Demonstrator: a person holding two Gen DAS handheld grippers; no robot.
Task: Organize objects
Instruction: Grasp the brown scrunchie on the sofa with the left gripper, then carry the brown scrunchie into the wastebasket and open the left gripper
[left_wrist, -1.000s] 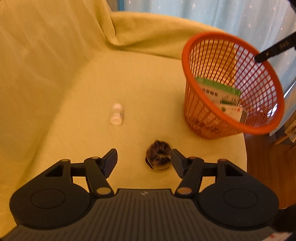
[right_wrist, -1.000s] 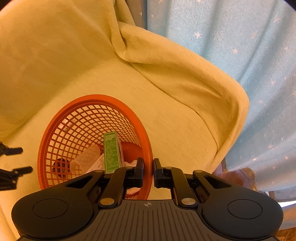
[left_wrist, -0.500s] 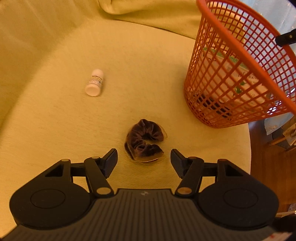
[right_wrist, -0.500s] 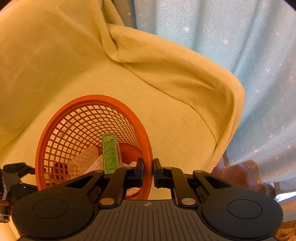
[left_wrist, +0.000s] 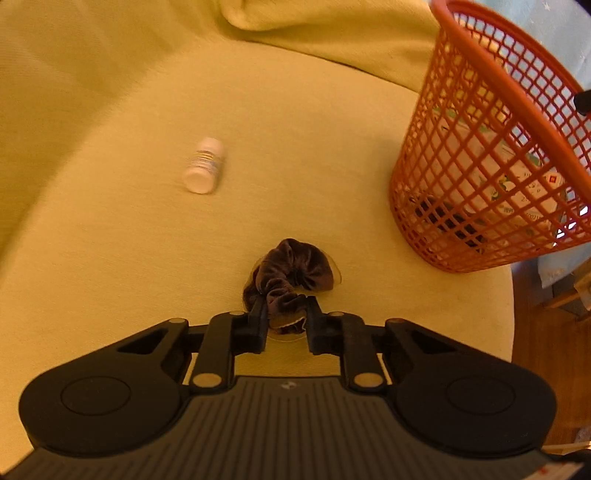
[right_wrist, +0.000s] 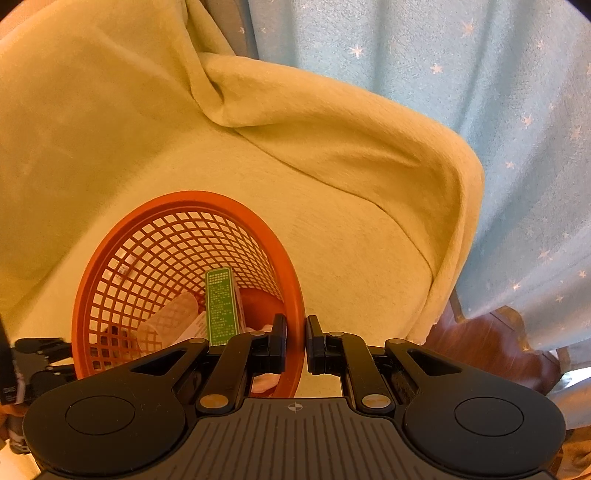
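Left gripper (left_wrist: 284, 320) jaws pinch the scrunchie (left_wrist: 291, 275); right gripper (right_wrist: 295, 345) (jaws clamped on the rim) steadies the basket (right_wrist: 295, 295); next, lift and drop it in.

An orange mesh basket (left_wrist: 491, 155) is seen on a yellow-green chair cover (left_wrist: 295, 129). A dark brown velvet scrunchie (left_wrist: 291, 277) and a white bottle (left_wrist: 204, 165) are shown. A green box (right_wrist: 220, 304) and a pale blue curtain (right_wrist: 461, 74) patterned with white stars are seen.

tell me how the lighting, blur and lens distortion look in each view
Left wrist view: warm yellow cast, strong fisheye bowing, small white plastic bottle slightly soft, orange plastic mesh basket stretched at the edge. Right wrist view: same warm tint, dark corner vignette, pale blue star-print curtain brighter.
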